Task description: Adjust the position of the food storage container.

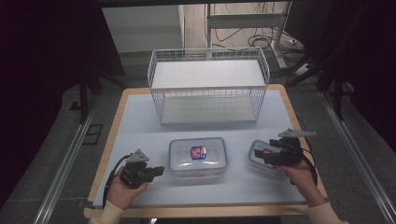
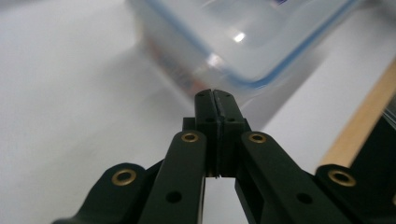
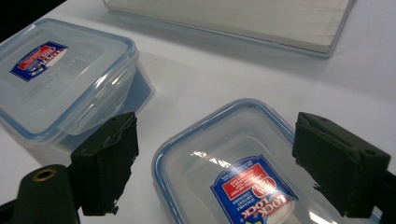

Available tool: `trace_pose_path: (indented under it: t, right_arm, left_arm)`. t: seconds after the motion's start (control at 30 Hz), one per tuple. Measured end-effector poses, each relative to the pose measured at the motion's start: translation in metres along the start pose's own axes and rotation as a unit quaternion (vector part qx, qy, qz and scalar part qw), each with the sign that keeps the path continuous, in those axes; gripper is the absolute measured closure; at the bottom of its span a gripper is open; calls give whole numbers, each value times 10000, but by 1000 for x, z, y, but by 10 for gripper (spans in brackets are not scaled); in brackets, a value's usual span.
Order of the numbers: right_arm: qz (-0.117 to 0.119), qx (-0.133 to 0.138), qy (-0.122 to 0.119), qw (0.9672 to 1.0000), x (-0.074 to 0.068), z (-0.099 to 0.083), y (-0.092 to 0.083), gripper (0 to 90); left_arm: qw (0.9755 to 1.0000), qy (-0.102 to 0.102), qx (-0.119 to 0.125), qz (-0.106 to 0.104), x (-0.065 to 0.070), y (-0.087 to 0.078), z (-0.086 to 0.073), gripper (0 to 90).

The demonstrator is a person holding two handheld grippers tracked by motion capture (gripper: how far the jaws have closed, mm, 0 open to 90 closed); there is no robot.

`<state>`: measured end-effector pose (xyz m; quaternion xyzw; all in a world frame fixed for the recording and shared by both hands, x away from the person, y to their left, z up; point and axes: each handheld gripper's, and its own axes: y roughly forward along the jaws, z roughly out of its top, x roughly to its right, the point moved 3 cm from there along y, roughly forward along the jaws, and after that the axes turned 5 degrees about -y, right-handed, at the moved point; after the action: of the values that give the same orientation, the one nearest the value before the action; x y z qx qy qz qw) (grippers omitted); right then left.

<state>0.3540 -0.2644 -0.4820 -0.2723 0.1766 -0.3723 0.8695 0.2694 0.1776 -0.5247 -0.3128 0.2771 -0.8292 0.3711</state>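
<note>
A large clear lidded container [image 1: 198, 160] with a blue seal and a red-and-blue label sits at the table's front middle; it also shows in the left gripper view [image 2: 243, 37] and the right gripper view [image 3: 60, 79]. A smaller container of the same kind [image 1: 259, 156] [image 3: 243, 172] lies to its right. My left gripper [image 1: 159, 171] [image 2: 215, 95] is shut with nothing in it, tips close to the large container's near left corner. My right gripper [image 1: 264, 157] [image 3: 215, 163] is open, one jaw on each side of the small container, just above its lid.
A white wire basket rack [image 1: 208, 86] with a white shelf stands at the back of the pale table mat [image 1: 140, 121]. The wooden table edge [image 1: 205, 211] runs along the front. Cables and a metal frame [image 1: 247, 21] lie on the floor beyond.
</note>
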Motion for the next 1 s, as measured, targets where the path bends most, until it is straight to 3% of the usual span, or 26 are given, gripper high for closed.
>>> trace_pose_path:
  t: [0.1,0.37,0.63,0.73,1.0]
  right_arm:
    - [48,30,4,10000,-2,1,0,145]
    - [79,20,-23,10000,-5,2,1,145]
    - [127,40,11,9999,-6,3,2,145]
    - [218,80,138,9996,-7,5,2,144]
    - [235,48,105,9997,-10,5,5,144]
  left_arm:
    - [9999,-22,-118,-25,-1,11,1,900]
    - [9998,-58,-160,-36,-3,21,10,900]
    - [9996,-288,-42,22,-11,30,20,900]
    - [9995,-308,-25,36,-13,31,23,900]
    - [9996,-289,-6,40,-12,40,31,900]
